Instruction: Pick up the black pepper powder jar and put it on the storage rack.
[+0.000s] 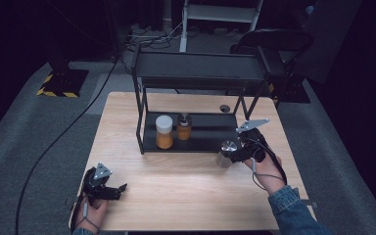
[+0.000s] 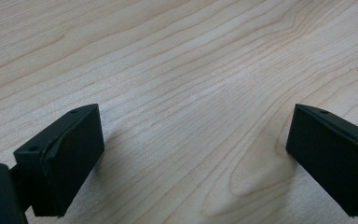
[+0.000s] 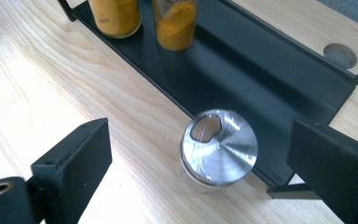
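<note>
1. Shaker jar [image 3: 218,148] with a shiny metal lid stands upright on the wooden table [image 1: 176,196], so its long axis is vertical and the lid faces up. The lid has one small heart-like opening near its far left edge, as the right gripper view shows it.
2. It stands on the table just in front of the lower tray of the black rack [image 3: 261,70], close to the right front corner of the rack. I cannot tell if it touches the tray edge.
3. Right gripper [image 3: 200,168] is open wide. The jar is between its two jaws, but both pads are apart from the glass, so nothing is held. In the high view this gripper [image 1: 232,154] is just to the right of the jar [image 1: 225,152].
4. On the tray, well to the left, two jars of orange powder stand upright: a wider one with a white lid [image 1: 164,131] and a narrower one with a dark lid [image 1: 184,127].
5. Left gripper [image 2: 191,154] is also open, with only bare table wood between its jaws. It is near the front left corner of the table [image 1: 120,188], well apart from the jar.
</note>
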### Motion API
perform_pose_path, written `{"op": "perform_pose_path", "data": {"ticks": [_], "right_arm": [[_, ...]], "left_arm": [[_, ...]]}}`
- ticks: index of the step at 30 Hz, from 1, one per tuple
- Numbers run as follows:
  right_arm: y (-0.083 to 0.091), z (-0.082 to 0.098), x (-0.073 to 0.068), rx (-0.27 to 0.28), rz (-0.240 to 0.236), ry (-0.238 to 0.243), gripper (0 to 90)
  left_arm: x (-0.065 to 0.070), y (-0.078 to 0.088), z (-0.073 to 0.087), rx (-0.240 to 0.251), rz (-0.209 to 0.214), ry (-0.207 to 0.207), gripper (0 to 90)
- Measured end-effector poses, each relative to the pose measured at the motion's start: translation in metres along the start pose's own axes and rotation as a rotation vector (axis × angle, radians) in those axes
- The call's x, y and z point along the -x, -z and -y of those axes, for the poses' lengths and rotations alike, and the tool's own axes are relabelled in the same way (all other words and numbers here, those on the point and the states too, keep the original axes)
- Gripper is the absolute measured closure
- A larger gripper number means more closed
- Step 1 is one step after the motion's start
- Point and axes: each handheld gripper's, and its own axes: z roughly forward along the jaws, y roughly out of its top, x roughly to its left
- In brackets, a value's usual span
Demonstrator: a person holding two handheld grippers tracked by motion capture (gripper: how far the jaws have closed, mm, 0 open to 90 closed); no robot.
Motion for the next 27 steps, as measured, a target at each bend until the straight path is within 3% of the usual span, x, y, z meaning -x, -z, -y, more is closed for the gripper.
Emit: {"op": "perform_pose_path", "data": {"ticks": [14, 27], "right_arm": [[-0.008, 0.016, 0.003, -0.023, 0.009, -0.025, 6.7], [-0.027, 0.019, 0.006, -0.052, 0.015, -0.032, 6.7]], "left_arm": [[0.000, 0.000, 0.000, 0.000, 0.000, -0.002, 4.0], [0.000, 0.000, 0.000, 0.000, 0.000, -0.002, 4.1]]}}
